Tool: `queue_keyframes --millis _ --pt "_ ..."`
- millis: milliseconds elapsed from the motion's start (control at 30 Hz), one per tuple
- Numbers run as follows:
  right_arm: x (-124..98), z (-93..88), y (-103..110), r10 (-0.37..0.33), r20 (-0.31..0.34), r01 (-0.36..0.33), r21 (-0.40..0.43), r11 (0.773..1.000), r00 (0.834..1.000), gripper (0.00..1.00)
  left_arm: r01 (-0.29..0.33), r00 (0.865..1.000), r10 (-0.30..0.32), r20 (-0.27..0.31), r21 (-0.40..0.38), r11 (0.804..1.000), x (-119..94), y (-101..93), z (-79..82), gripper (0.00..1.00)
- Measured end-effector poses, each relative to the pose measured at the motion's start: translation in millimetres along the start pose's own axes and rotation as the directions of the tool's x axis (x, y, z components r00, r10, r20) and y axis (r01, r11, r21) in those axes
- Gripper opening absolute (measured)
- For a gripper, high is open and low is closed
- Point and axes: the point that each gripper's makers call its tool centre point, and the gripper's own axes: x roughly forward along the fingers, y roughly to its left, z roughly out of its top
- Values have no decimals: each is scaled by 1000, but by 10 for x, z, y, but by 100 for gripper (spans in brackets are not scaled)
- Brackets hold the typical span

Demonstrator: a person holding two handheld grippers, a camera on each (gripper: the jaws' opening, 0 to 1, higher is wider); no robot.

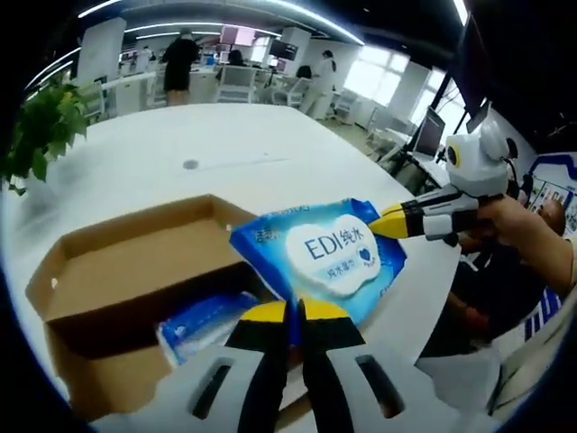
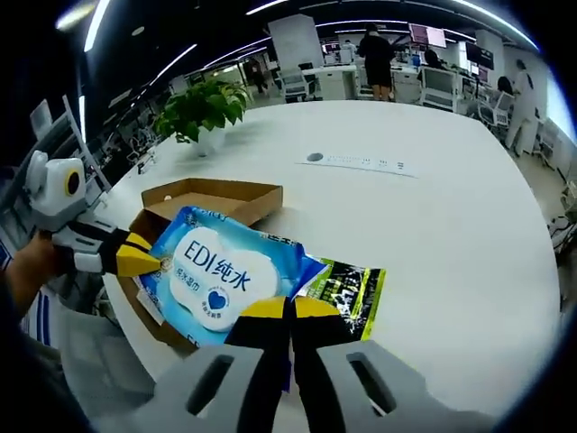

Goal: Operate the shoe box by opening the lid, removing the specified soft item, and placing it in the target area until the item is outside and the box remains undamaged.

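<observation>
1. While the open shoe box (image 1: pixel 135 271) sits on the white desk (image 1: pixel 225 144), the left gripper (image 1: pixel 295 311) has its jaws clenched on the blue wipes pack (image 1: pixel 329 253), lifted above the box.
2. Opposite, the right gripper (image 1: pixel 389 223) has its jaws pinching the same pack's far edge.

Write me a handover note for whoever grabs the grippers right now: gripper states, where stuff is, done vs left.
Left gripper: shut on one edge of the wipes pack.
Right gripper: shut on the opposite edge of the same pack; both hold it together above the table.
Shoe box: open, at the table edge, with no damage visible. Another blue pack lies inside.
A green-and-black packet lies on the table beside the box.
Done: lid open, wipes pack lifted out.
Left: set the pack down on the table clear of the box, then release both grippers.
</observation>
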Motion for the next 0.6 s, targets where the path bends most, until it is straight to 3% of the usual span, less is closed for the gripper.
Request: queue_keyframes --millis 367,600 --pt "-105 -74 -292 -48 1 48 32 998 999 0 35 999 -34 -11 52 998 216 -252 63 0" --pt "-105 -126 -454 -73 -7 73 52 996 997 0 51 998 -49 -30 65 997 371 -307 63 0"
